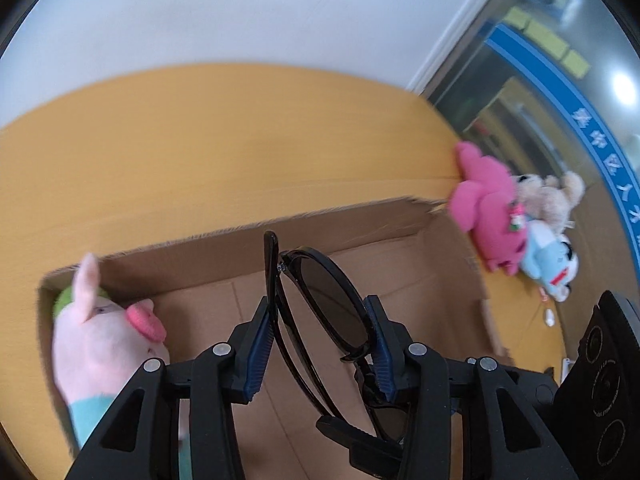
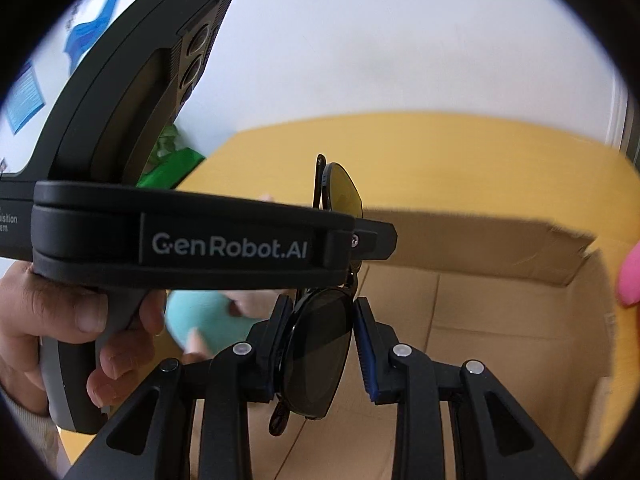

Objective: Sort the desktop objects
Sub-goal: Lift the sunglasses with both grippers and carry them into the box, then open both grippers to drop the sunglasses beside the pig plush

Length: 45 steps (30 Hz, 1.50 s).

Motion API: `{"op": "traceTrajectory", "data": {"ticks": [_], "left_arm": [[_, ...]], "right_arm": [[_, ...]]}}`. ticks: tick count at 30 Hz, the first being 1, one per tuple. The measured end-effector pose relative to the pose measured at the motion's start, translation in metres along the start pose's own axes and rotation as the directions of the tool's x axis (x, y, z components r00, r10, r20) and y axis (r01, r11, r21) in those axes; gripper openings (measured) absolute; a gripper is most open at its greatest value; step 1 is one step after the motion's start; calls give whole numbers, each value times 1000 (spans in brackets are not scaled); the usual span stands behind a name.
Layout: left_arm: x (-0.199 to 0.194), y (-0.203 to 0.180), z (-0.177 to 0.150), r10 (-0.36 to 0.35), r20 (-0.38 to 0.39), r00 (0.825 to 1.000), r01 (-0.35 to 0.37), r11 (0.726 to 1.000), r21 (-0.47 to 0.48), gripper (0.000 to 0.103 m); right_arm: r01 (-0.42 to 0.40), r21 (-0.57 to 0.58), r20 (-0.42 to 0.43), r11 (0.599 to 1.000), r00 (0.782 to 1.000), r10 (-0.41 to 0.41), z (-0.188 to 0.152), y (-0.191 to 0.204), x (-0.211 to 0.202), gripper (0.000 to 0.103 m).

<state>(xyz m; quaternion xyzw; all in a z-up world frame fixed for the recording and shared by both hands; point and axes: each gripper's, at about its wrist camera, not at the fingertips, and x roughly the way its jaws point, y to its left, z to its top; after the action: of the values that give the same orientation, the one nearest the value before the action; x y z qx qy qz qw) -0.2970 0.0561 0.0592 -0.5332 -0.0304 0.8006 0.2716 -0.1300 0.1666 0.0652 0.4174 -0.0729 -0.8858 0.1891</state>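
Left wrist view, left to right.

Plush pig [image 1: 106, 332]: pale pink, pink snout, green cap, teal body; lies in the cardboard box at about 8 o'clock, against the left wall.

Cardboard box [image 1: 360, 220]: open top, brown, on the yellow table [image 1: 200, 140]; fills the lower half of the view.

Left gripper [image 1: 320, 344]: black frame, blue ribbed pads; clenched on the sunglasses [image 1: 332, 304], one pad on the folded temple side, the other on the lens rim. The sunglasses are black, folded, dark lens upright, held above the box floor at centre.

Pink plush [image 1: 486, 208]: on the table outside the box's right corner, at about 2 o'clock. Touching it on the right: a beige plush [image 1: 552, 196] and a light-blue plush [image 1: 548, 264].

Right-hand device body [image 1: 604, 384]: black, at 4 o'clock.

Right wrist view, left to right.

Hand [image 2: 60, 320]: wraps the handle of the left-hand device [image 2: 192, 236], a black body crossing the view at 9 o'clock.

Green item [image 2: 172, 160]: blurred, at 10 o'clock; kind cannot be told.

Teal plush part [image 2: 200, 316]: in the box, behind the fingers.

Right gripper [image 2: 320, 344]: clenched on the lower lens of the same sunglasses [image 2: 316, 344]; the upper lens rises past the other device. Both claws hold the pair over the box [image 2: 520, 320].

Pink plush edge [image 2: 630, 280]: at 3 o'clock.
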Motion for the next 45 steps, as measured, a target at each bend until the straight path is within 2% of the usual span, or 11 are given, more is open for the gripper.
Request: {"op": "traceTrajectory", "data": {"ticks": [5, 8, 18, 21, 25, 30, 35, 39, 41, 42, 45], "left_arm": [[46, 18, 0, 32, -75, 997, -33, 999, -14, 40], [65, 27, 0, 16, -109, 994, -20, 999, -35, 40], [78, 46, -3, 59, -126, 990, -71, 993, -93, 42], [56, 52, -1, 75, -65, 995, -83, 989, -124, 52], [15, 62, -1, 73, 39, 997, -65, 983, -173, 52], [-29, 61, -14, 131, 112, 985, -112, 980, -166, 53], [-58, 55, -34, 165, 148, 975, -143, 978, -151, 53], [-85, 38, -55, 185, 215, 959, -162, 979, -123, 54], [-102, 28, -70, 187, 256, 948, -165, 981, -107, 60], [-113, 20, -80, 200, 282, 938, -179, 979, -98, 61], [-137, -6, -106, 228, 348, 909, -219, 973, -67, 68]], "right_arm": [[-11, 81, -60, 997, 998, 16, -12, -21, 45, 30], [1, 96, -83, 995, 997, 7, -19, -27, 60, 30], [36, 144, -127, 989, 992, -18, -31, -26, 89, 30], [41, 161, -141, 986, 990, -19, -36, -28, 94, 30], [58, 156, -141, 986, 989, -36, -38, -24, 93, 30], [85, 101, -142, 991, 987, -70, -40, -9, 95, 33], [79, 97, -130, 992, 989, -66, -41, 3, 84, 53], [110, 33, -75, 993, 991, -107, -34, 26, 51, 62], [119, 14, -34, 993, 992, -118, -34, 35, 20, 69], [122, 6, -19, 993, 992, -122, -4, 5, 26, 73], [186, -51, 71, 981, 981, -182, -10, -3, -15, 80]]}}
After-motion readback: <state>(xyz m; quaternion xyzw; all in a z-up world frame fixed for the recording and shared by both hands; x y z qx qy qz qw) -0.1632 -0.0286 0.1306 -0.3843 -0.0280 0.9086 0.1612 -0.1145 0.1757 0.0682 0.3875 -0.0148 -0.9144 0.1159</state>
